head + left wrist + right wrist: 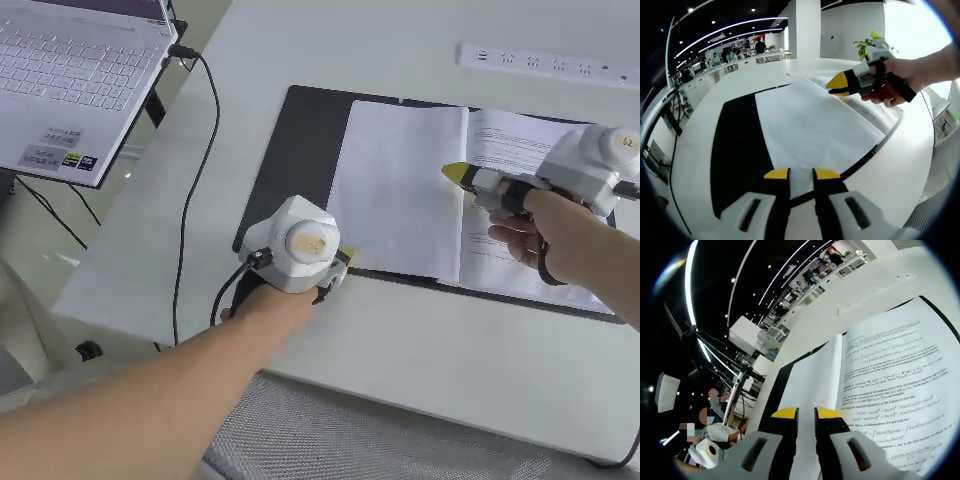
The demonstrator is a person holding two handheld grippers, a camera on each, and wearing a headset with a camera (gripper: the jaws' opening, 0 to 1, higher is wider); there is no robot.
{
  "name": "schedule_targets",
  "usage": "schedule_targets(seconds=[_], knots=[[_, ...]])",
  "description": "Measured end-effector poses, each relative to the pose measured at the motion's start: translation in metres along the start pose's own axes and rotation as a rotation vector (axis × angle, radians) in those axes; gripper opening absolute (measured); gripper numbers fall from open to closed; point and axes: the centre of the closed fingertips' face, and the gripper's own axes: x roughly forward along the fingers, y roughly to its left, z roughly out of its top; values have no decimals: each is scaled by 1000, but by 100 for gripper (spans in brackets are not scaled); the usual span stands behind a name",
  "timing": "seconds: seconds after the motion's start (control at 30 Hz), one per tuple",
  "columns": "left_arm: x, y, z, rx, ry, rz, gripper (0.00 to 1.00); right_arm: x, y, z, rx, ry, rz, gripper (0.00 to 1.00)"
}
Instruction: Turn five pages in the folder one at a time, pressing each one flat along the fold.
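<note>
A black folder (295,160) lies open on the white table. Its turned left page (395,190) is blank and its right page (510,140) is printed. My right gripper (455,174) hovers at the fold with its yellow tips shut and nothing between them. It also shows from the front (836,84), just above the blank page (810,120). My left gripper (343,258) rests at the folder's near edge, by the blank page's lower corner. Its jaws (801,174) stand together over the page edge. In the right gripper view, the jaws (806,413) point along the fold between the blank sheet (812,380) and the printed sheet (890,380).
A white laptop (80,70) sits at the far left on a stand, and its black cable (195,180) runs down the table's left side. A power strip (545,65) lies at the back right. A mesh chair seat (330,430) is below the table's near edge.
</note>
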Motion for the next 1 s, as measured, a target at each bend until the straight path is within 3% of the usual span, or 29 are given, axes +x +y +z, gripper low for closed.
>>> schedule_targets(seconds=[0.13,0.27,0.4,0.53,0.67,0.93,1.0], knots=[[1,0,-1,-6,-14,5,16,8,-14,8,35,-10,-4,0],[1,0,-1,-1,-19,8,16,18,-21,24,94,-64,-2,0],[2,0,-1,9,-17,9,16,29,-26,36,150,-76,-3,0],[1,-1,-1,-1,-30,12,16,44,-30,50,83,-55,-47,0],[0,-1,-1,4,-28,10,16,54,-39,62,137,-92,-57,0],[0,-1,-1,3,-37,13,16,74,-48,89,154,-145,-75,0],[0,-2,-1,6,-34,12,16,77,-52,97,193,-167,-84,0]])
